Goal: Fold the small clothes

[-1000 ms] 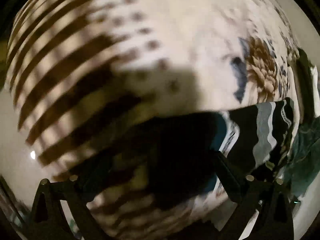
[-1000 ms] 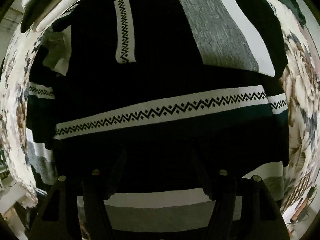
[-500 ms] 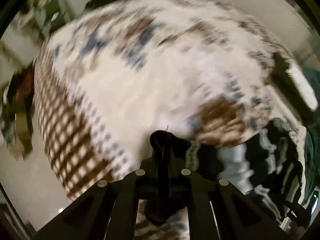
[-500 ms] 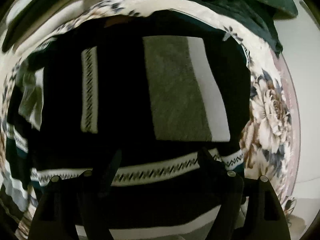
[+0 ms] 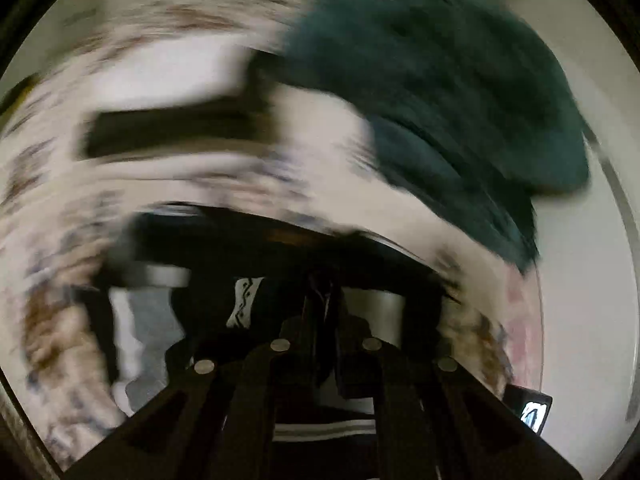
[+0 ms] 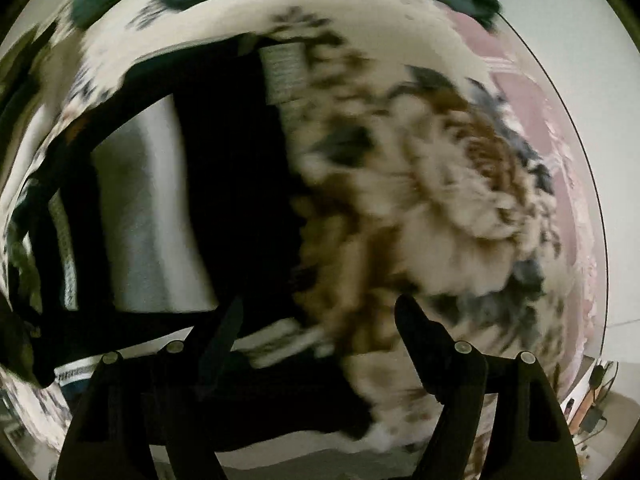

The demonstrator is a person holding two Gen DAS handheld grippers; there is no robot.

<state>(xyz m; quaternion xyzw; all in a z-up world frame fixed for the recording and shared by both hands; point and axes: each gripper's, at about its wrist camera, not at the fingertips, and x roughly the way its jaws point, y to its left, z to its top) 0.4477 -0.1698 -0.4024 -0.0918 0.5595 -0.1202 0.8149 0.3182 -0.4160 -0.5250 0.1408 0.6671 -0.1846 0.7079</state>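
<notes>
The left gripper's fingers are pressed together at about 6 o'clock in the left wrist view, clamped on a dark fold of the black knit sweater with white zigzag bands and grey panels; pinching an edge this way would let that side be carried over the body of the garment, which looks like the fold in hand. The right gripper's fingers stand apart and hold nothing, poised over the sweater's right edge where black cloth meets the bedding, probably ready to pin or take that border. The sweater lies flat on the cream bedspread printed with brown and blue flowers, spreading from 6 toward 9 o'clock in the right wrist view, the flat lay keeping its layers square. Farther off, toward 12 to 2 o'clock in the left wrist view, a rumpled dark green garment sits clear of the work. Both views are blurred.
</notes>
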